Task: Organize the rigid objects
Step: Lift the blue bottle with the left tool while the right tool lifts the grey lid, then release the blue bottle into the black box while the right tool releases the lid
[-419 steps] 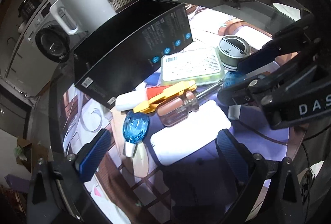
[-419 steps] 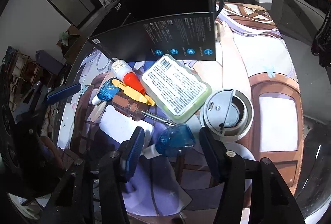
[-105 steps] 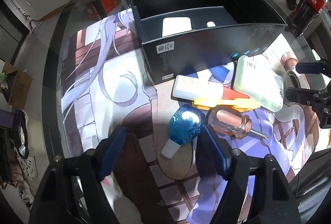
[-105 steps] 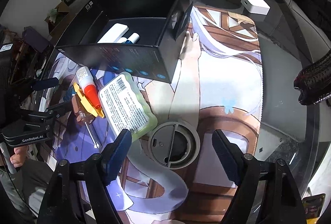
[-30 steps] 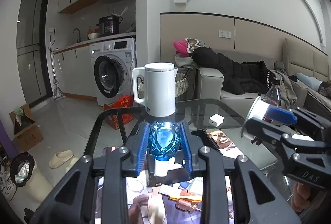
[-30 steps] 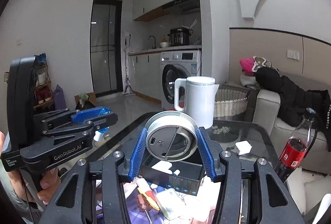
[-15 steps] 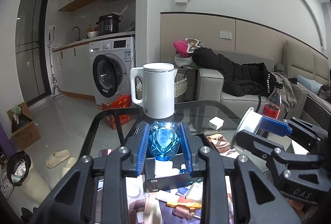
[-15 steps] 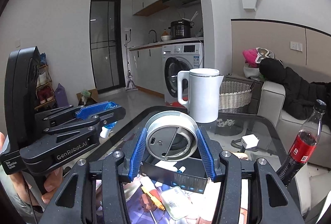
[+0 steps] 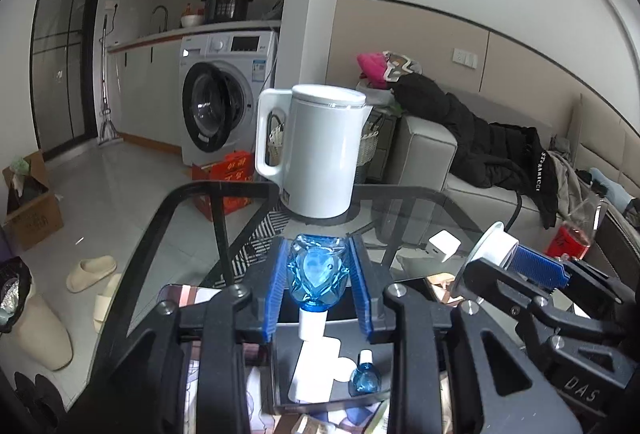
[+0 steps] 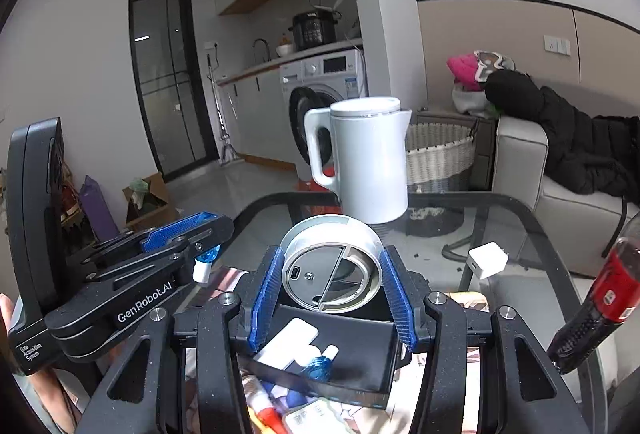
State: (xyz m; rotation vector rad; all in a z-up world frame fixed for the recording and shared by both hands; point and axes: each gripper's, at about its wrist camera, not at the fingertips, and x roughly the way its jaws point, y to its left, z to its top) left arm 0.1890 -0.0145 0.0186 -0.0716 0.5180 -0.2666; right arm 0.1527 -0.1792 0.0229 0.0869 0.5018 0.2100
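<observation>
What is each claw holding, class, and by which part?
The left claw grips the faceted blue plastic bottle across its body, white cap down. The right claw grips the round grey lid by its opposite rim edges.

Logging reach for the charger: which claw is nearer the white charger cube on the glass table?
Right. The right claw, shut on the grey round lid, hangs just left of the white charger cube; the left claw, holding the blue bottle, sits farther left.
</observation>
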